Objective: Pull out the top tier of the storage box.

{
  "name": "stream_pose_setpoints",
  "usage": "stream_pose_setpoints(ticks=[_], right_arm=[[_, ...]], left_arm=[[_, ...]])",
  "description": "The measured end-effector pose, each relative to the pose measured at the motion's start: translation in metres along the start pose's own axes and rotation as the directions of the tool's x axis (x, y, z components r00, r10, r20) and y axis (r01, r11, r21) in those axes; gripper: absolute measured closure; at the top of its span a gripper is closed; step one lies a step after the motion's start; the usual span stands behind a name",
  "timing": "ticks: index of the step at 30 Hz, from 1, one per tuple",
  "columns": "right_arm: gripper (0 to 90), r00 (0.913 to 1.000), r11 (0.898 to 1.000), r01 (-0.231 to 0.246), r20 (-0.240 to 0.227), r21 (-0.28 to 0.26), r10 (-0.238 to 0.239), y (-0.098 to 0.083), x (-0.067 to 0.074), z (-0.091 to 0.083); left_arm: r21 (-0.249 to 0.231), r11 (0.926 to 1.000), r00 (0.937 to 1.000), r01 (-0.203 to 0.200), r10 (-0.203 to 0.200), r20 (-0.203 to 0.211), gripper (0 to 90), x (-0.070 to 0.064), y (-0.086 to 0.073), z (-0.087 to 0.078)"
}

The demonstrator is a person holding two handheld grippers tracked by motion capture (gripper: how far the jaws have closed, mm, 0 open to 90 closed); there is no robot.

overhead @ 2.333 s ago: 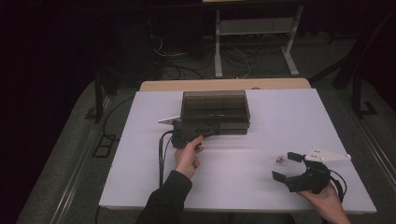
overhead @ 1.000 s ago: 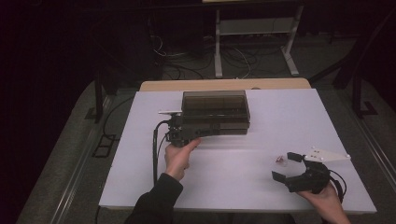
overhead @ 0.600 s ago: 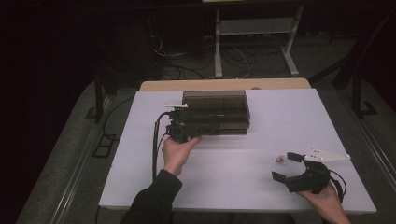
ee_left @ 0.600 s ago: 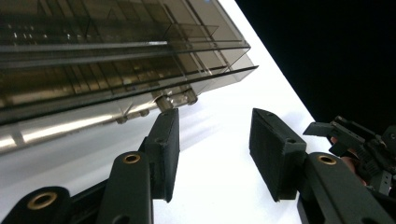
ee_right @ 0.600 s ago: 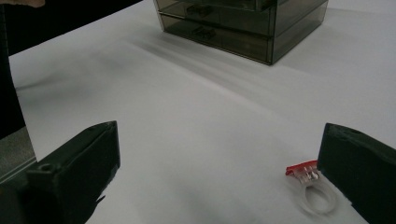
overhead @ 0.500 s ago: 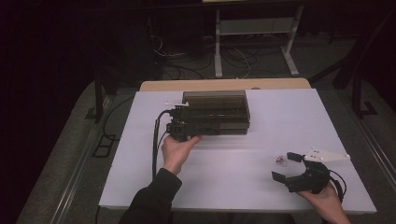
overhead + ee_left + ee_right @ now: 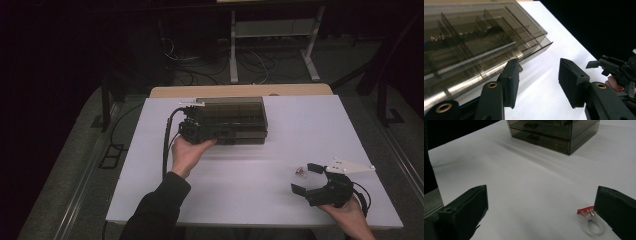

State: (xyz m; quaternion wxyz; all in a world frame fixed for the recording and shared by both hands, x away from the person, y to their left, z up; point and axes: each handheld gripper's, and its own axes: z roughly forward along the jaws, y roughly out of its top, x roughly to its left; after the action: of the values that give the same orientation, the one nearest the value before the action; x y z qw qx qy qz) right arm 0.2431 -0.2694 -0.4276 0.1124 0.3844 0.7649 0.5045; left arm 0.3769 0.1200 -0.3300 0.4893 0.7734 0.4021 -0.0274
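A smoky see-through drawer box [image 7: 235, 117] stands at the back middle of the white table [image 7: 260, 170]. My left gripper [image 7: 192, 124] is held up against the box's left front corner. In the left gripper view its jaws [image 7: 539, 75] stand open over bare table, having just been opening, with the box [image 7: 474, 42] beside the left jaw and nothing between the pads. My right gripper [image 7: 304, 178] rests wide open near the front right. A small clear ring with a red piece [image 7: 301, 171] lies just ahead of it. In the right gripper view the ring [image 7: 591, 221] lies against the right jaw of my right gripper [image 7: 541, 200].
The left gripper's black cable [image 7: 165, 150] trails over the table toward the front edge. Behind the table a wooden edge [image 7: 240, 91] shows, then a desk frame [image 7: 272, 45] and loose cables on the dark floor. The drawer handles [image 7: 532, 131] face the right gripper.
The left hand has carried its gripper from the box's front face up and leftward to the box's left front corner. The right gripper and ring have not moved.
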Motion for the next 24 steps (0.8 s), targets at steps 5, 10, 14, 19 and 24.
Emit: stream_pose_setpoints(ticks=[5, 10, 14, 19, 24], right_arm=[[0.0, 1.0000, 1.000, 0.002, 0.001, -0.004, -0.002, 0.000, 0.000, -0.001], [0.0, 1.0000, 1.000, 0.002, 0.000, -0.003, -0.002, 0.000, 0.000, -0.001], [0.0, 1.0000, 1.000, 0.004, -0.002, -0.005, -0.004, 0.000, 0.001, -0.001], [0.0, 1.0000, 1.000, 0.006, -0.001, -0.009, -0.006, 0.001, 0.001, -0.001], [0.0, 1.0000, 1.000, 0.004, 0.000, -0.009, -0.004, 0.000, 0.001, -0.001]], left_arm=[[0.007, 0.9986, 0.9987, -0.052, 0.052, -0.002, 50.0, 0.003, 0.010, -0.005], [0.002, 0.9942, 0.9942, -0.108, 0.108, 0.003, 49.3, 0.004, 0.017, -0.010], [0.017, 0.9847, 0.9847, -0.173, 0.173, 0.021, 48.5, 0.004, 0.024, -0.008], [0.081, 0.9602, 0.9636, -0.267, 0.266, 0.026, 48.0, -0.001, 0.032, -0.003], [0.150, 0.9234, 0.9348, -0.353, 0.355, 0.016, 47.5, -0.008, 0.038, 0.004]])
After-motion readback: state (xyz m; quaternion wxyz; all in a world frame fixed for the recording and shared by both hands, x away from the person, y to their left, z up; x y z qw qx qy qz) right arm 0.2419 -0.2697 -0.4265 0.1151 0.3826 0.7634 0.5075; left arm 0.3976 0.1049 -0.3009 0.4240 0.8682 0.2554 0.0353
